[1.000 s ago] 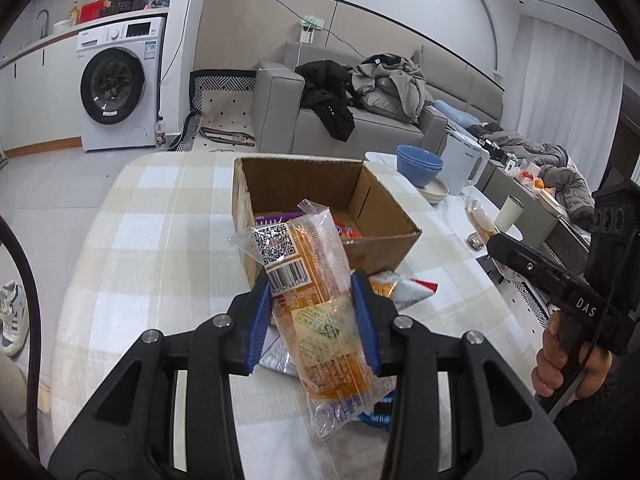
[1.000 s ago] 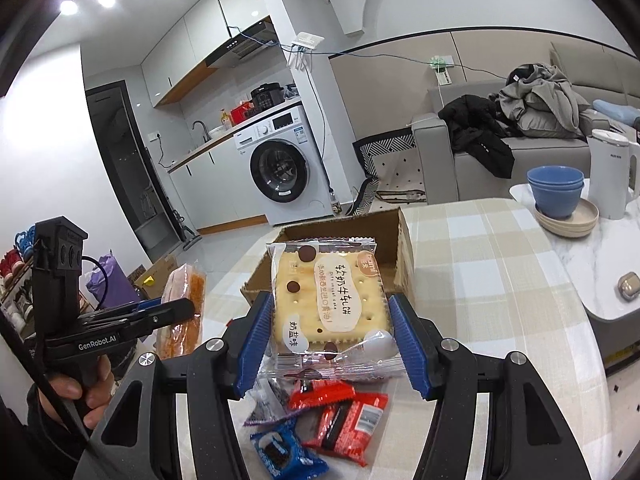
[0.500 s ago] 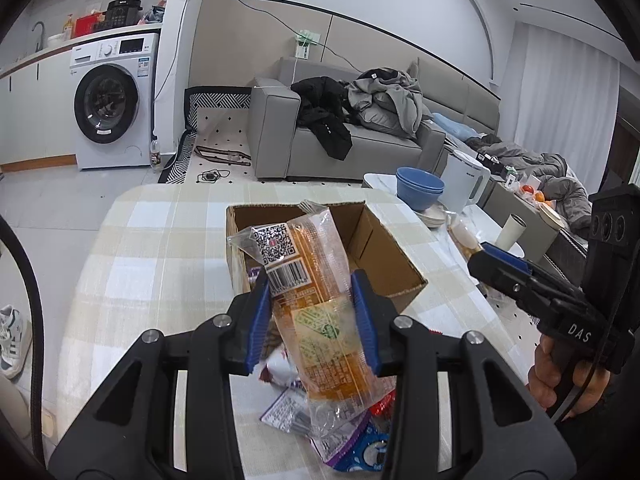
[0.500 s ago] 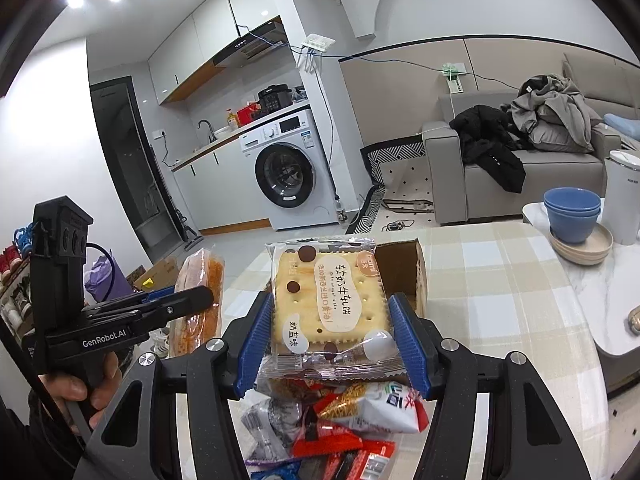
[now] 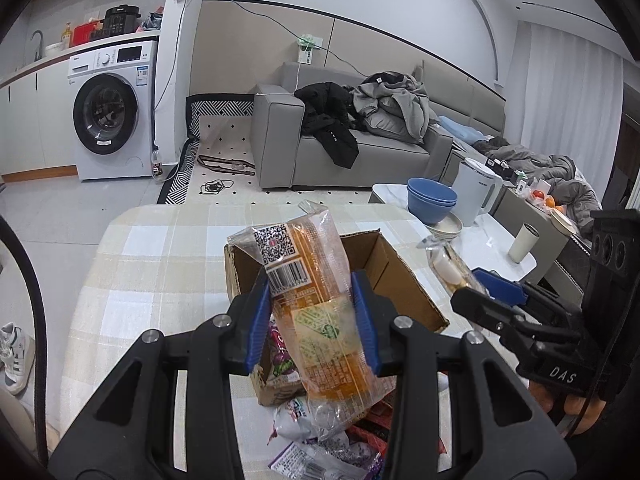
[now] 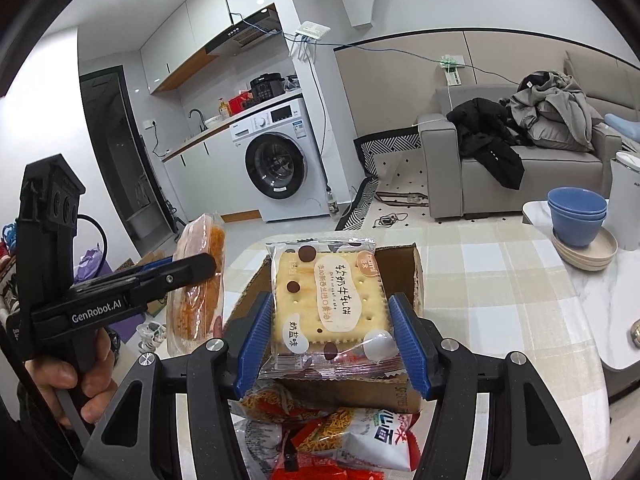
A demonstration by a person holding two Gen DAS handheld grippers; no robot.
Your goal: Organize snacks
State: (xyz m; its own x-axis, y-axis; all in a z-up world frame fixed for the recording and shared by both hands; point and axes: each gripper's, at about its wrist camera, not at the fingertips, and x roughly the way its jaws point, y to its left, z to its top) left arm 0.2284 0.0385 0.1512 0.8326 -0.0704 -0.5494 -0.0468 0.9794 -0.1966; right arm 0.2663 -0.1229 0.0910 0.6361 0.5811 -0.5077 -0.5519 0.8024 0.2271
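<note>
Orange bread packet and cracker packet both held above the open brown cardboard box [image 5: 404,280].

Left gripper [image 5: 314,320] has its blue pads pressed on the long clear-wrapped orange bread packet [image 5: 320,312] (barcode end up). Right gripper [image 6: 332,336] is clamped on the square cream cracker packet with brown dots [image 6: 326,300]. Loose snack packets [image 6: 352,436] lie on the checked tablecloth [image 5: 160,264], against the box's near wall.
</note>
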